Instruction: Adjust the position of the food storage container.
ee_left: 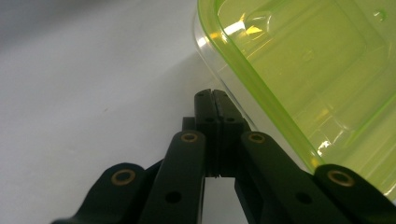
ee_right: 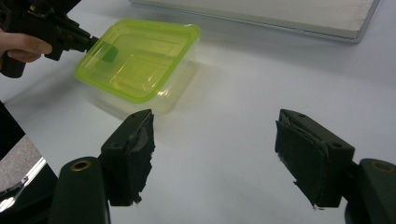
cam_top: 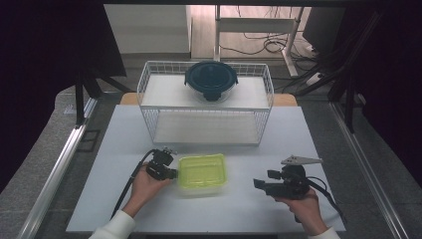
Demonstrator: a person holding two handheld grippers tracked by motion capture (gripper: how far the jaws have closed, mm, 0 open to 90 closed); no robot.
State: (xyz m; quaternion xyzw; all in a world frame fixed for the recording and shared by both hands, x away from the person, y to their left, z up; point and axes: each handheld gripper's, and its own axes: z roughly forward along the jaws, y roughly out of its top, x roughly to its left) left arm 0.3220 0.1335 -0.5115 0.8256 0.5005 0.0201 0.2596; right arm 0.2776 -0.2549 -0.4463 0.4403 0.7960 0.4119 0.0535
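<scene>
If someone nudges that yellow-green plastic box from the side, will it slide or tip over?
Probably slide. The lidded box is low, wide and flat-bottomed, so tipping seems unlikely. It looks empty and thin-walled, so likely light. The table looks smooth, and the shut left gripper at its edge might skid it easily.

We wore white sleeves at both wrists. Our left gripper was matte black, its linked arms pinned with brass-ringed rivets, a black cable trailing behind. Our right gripper carried black pads with ragged, frayed edges and a grey three-cornered plate on top.
</scene>
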